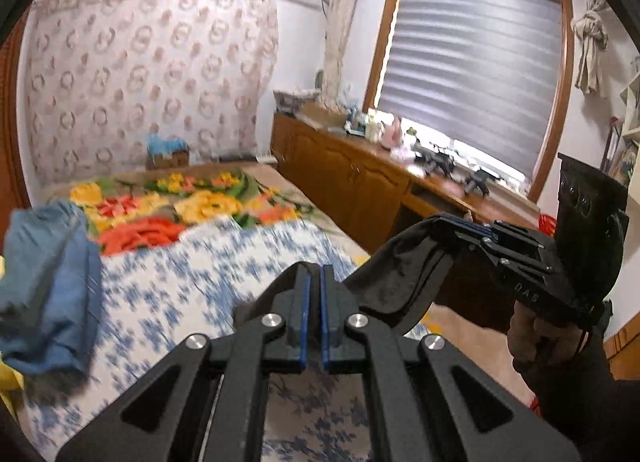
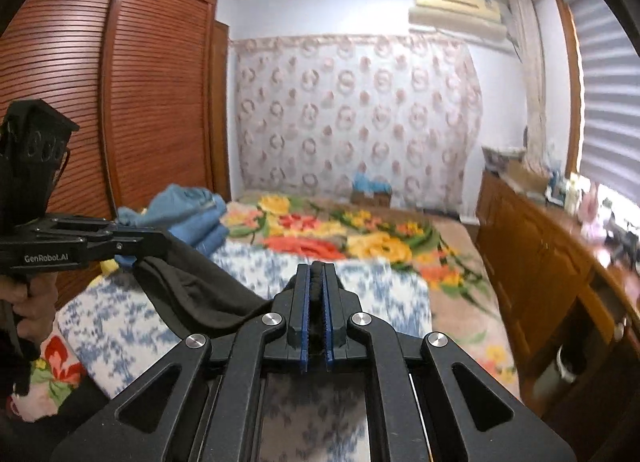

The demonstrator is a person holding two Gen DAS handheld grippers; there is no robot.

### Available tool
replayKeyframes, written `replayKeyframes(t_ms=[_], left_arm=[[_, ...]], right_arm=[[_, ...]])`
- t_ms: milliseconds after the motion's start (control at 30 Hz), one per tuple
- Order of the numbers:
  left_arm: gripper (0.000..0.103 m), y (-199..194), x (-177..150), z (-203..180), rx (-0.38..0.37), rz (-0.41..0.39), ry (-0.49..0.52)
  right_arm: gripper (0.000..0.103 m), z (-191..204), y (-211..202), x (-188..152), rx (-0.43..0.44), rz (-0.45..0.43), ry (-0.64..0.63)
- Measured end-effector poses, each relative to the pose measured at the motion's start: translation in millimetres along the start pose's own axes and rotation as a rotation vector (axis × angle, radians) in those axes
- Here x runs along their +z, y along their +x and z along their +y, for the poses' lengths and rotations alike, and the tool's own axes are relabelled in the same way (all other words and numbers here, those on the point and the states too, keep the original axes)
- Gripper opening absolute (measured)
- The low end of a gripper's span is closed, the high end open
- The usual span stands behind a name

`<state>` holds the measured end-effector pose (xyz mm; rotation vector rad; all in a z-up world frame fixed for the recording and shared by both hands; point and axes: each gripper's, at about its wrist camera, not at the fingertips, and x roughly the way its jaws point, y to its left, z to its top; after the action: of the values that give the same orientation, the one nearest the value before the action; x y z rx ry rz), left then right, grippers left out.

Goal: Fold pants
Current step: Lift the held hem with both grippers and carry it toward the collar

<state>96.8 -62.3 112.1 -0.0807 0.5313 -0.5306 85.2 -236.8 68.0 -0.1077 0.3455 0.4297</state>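
A pair of black pants (image 1: 394,278) hangs in the air above the bed, stretched between my two grippers. My left gripper (image 1: 314,274) is shut on one end of the pants; it also shows from the side in the right wrist view (image 2: 160,240). My right gripper (image 2: 316,272) is shut on the other end, with black cloth (image 2: 200,294) sagging between the two. The right gripper shows in the left wrist view (image 1: 440,222), pinching the cloth. The lower part of the pants is hidden below my fingers.
The bed has a blue-and-white sheet (image 1: 180,286) and a flowered blanket (image 1: 192,202). Folded blue clothes (image 1: 48,286) lie at its left. A wooden cabinet (image 1: 360,182) with clutter runs along the right under the window. A wooden wardrobe (image 2: 120,102) stands on the left.
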Motion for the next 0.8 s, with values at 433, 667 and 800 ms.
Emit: replayKeyframes(t_ms=[433, 667, 800], left_arm=[[0.000, 17, 99, 82, 0.171, -0.083, -0.034], [0.000, 8, 61, 90, 0.191, -0.068, -0.034], [0.000, 26, 5, 103, 0.176, 0.035, -0.082]], right_arm=[[0.002, 5, 114, 101, 0.008, 0.004, -0.040], [0.002, 21, 114, 77, 0.037, 0.034, -0.074], [0.002, 29, 131, 20, 0.072, 0.148, -0.080]])
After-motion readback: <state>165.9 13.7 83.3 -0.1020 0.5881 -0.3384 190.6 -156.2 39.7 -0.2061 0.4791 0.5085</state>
